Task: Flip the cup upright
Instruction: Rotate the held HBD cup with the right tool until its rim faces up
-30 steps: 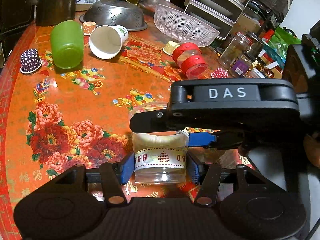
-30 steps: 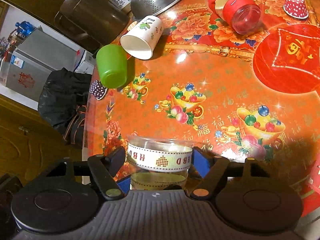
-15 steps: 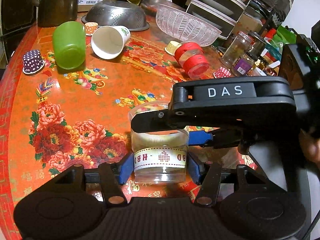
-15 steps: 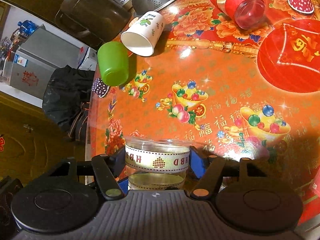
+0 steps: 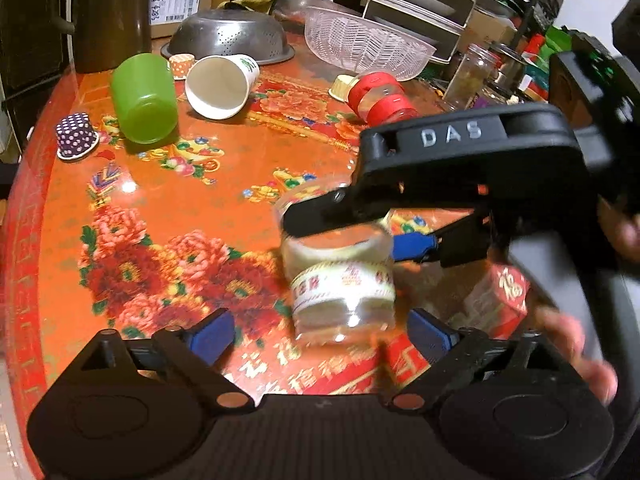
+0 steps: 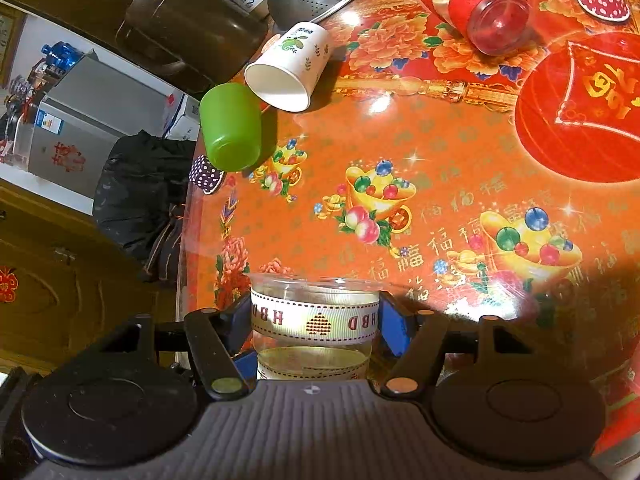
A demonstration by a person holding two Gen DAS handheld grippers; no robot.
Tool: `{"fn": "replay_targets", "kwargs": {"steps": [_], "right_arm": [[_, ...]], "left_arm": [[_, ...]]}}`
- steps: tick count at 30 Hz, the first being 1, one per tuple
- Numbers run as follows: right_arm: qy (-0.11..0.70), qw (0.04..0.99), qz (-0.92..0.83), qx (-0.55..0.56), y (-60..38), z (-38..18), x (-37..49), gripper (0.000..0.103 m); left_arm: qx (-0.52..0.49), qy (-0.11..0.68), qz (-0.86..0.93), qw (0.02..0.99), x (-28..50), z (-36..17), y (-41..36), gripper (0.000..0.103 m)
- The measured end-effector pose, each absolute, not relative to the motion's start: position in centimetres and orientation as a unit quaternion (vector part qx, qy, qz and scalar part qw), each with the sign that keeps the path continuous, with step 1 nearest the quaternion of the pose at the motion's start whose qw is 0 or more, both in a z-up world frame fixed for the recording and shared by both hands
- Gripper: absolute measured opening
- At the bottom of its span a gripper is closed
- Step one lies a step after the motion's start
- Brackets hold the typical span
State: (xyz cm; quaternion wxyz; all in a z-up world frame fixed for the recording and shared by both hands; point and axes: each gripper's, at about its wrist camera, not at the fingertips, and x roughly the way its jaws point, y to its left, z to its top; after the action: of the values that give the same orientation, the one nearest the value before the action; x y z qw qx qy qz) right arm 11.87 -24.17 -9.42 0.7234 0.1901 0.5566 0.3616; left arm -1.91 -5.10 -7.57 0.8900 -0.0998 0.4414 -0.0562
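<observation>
Clear plastic cup (image 6: 314,326) with an HBD ribbon band, clamped between the blue pads of the right gripper (image 6: 314,320), jaws clenched on its ribboned wall. In the left wrist view, same cup (image 5: 340,280) dead ahead of the left gripper (image 5: 320,334), jaws spread wide, pads apart from the cup on both sides. Cup axis roughly vertical, slightly tilted, low over the table (image 5: 160,200); rim end hard to tell through blur. Nearer and in charge: right gripper
</observation>
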Motion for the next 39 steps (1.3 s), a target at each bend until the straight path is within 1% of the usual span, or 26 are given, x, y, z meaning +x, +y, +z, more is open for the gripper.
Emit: {"fn": "replay_targets", "kwargs": {"steps": [3, 8, 14, 16, 20, 23, 26, 30, 35, 39], "right_arm": [[0.555, 0.724, 0.361, 0.193, -24.3, -9.4, 11.8, 0.066], [0.550, 0.727, 0.359, 0.200, -25.0, -9.3, 11.9, 0.066], [0.539, 0.733, 0.361, 0.202, -25.2, -8.9, 11.9, 0.065], [0.516, 0.749, 0.364, 0.199, -25.4, -8.2, 11.6, 0.065], [0.445, 0.795, 0.373, 0.174, -25.7, -6.1, 9.9, 0.065], [0.341, 0.850, 0.375, 0.143, -26.2, -4.5, 7.5, 0.065], [0.211, 0.910, 0.348, 0.083, -26.3, -4.3, 3.6, 0.065], [0.107, 0.935, 0.333, 0.056, -26.4, -7.4, 0.1, 0.066], [0.024, 0.954, 0.292, 0.059, -26.1, -11.7, -2.7, 0.065], [-0.038, 0.960, 0.274, 0.041, -25.5, -13.3, -4.9, 0.065]], "left_arm": [[-0.090, 0.436, -0.063, 0.893, -4.0, -7.5, -4.2, 0.097], [-0.092, 0.403, -0.050, 0.909, -7.9, -6.8, -1.4, 0.097], [-0.165, 0.360, -0.014, 0.918, -9.6, -6.0, 3.2, 0.097], [-0.179, 0.347, -0.013, 0.920, -9.8, -5.8, 4.0, 0.097], [-0.200, 0.334, -0.007, 0.921, -9.7, -6.1, 4.8, 0.097], [-0.217, 0.329, -0.013, 0.919, -9.6, -6.5, 5.3, 0.097], [-0.227, 0.324, -0.018, 0.918, -9.5, -6.9, 5.5, 0.097], [-0.233, 0.317, -0.018, 0.919, -9.6, -7.2, 5.6, 0.097], [-0.241, 0.298, -0.038, 0.923, -9.8, -7.2, 5.3, 0.097], [-0.236, 0.288, -0.048, 0.927, -9.7, -7.2, 4.7, 0.097]]}}
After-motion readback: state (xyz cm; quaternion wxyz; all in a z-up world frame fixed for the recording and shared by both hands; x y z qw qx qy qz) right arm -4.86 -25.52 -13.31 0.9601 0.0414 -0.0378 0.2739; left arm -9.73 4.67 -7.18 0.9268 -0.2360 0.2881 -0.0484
